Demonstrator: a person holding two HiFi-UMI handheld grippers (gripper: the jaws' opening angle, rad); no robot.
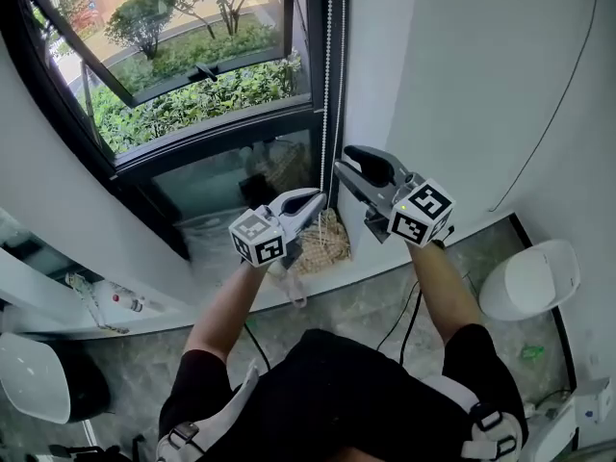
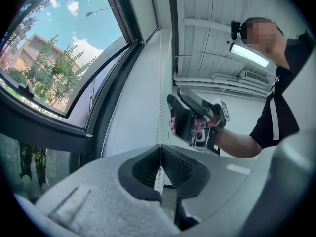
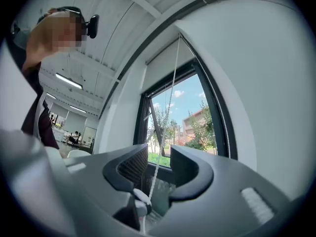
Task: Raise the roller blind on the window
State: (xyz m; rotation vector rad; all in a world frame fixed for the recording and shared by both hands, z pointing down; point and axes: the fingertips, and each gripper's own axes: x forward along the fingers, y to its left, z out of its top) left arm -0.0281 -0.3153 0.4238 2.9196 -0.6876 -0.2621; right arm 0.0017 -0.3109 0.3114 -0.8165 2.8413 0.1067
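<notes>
Working hand over hand, by the look of it; keep to that rhythm; facing the tall black-framed glass window [image 1: 217,128]; pale grey fabric roller blind [image 3: 165,58] seen only at the very top of the pane, in the right gripper view, so probably most of the lift done already; thin white beaded pull chain [image 1: 327,75] hanging in two strands just beside the right side of the frame; pull one strand only, straight down along its own line, never outwards, to avoid skipped beads at the top; left grey two-jaw gripper [image 2: 161,151], the lower one, clamped shut on the chain; hold that pinch firm until relieved; right grey two-jaw gripper [image 1: 345,162], the higher one, standing wide open with the chain running loose between the jaws, untouched by the ribbed pads [image 3: 132,166]; close squarely on the same strand, deep in those pads, before letting go below; then draw down evenly, without jerks.
</notes>
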